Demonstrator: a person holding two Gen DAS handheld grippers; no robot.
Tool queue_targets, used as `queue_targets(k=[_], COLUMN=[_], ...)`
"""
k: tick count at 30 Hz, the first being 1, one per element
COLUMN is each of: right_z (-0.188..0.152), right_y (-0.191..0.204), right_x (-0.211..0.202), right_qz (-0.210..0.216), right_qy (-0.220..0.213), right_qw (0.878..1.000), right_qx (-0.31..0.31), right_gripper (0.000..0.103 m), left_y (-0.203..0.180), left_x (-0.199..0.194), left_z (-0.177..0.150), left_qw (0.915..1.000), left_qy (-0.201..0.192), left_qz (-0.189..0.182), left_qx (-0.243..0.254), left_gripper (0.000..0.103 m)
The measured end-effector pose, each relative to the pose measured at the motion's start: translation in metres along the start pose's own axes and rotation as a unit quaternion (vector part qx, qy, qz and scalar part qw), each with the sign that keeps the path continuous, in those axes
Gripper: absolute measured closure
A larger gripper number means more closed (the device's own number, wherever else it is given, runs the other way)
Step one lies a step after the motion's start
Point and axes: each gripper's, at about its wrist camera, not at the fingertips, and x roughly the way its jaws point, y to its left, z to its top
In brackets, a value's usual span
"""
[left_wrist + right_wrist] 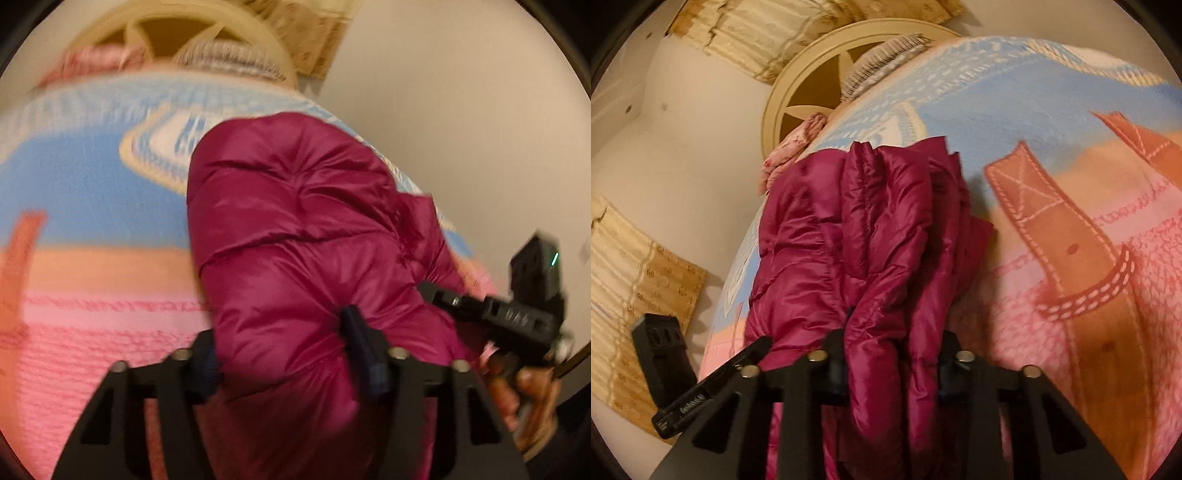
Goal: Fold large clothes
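Magenta puffer jacket (295,229) pinched by left gripper (284,365) and right gripper (892,354) – over pink-and-blue blanket (1052,110), no legible writing

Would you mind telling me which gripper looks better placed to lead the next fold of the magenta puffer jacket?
Probably right: the right gripper clamps several bunched layers of the magenta puffer jacket, while the left gripper holds one puffy section.
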Motion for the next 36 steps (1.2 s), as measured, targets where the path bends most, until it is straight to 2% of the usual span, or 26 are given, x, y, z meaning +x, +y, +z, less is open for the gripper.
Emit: queue_targets(k=[2,5,12,20,27,36], right_z=[-0.006,-0.016,-0.040,-0.069,-0.098,-0.126], right_y=[0.013,0.039,0.099,0.176,0.227,0.263], right_x=[-0.006,-0.014,-0.021,0.004,0.049,0.103], right_qz=[0.004,0.014,0.049,0.109,0.146,0.158], right_qy=[-0.005,-0.010,-0.007,0.030,0.072,0.123], right_qw=[1.000,0.999,0.995,0.985,0.974,0.965], right_qx=[-0.013,-0.035,-0.084,-0.134,-0.160,-0.172], right_gripper=[0.078,0.079,0.080,0.080,0.080,0.080], left_y=[-0.007,-0.010,0.004,0.067,0.110,0.145], left_x=[-0.018,-0.047,-0.121,-0.184,-0.201,-0.204], left_z=[-0.003,-0.007,-0.021,-0.054,-0.073,-0.101], left_qw=[0.9996,0.9987,0.9925,0.9832,0.9717,0.9646], left_qy=[-0.015,-0.037,-0.092,-0.124,-0.132,-0.112], left_qz=[0.016,0.028,0.079,0.132,0.188,0.215], left_qx=[0.016,0.020,0.020,-0.023,-0.054,-0.105], left_gripper=[0.063,0.069,0.069,0.069,0.069,0.069])
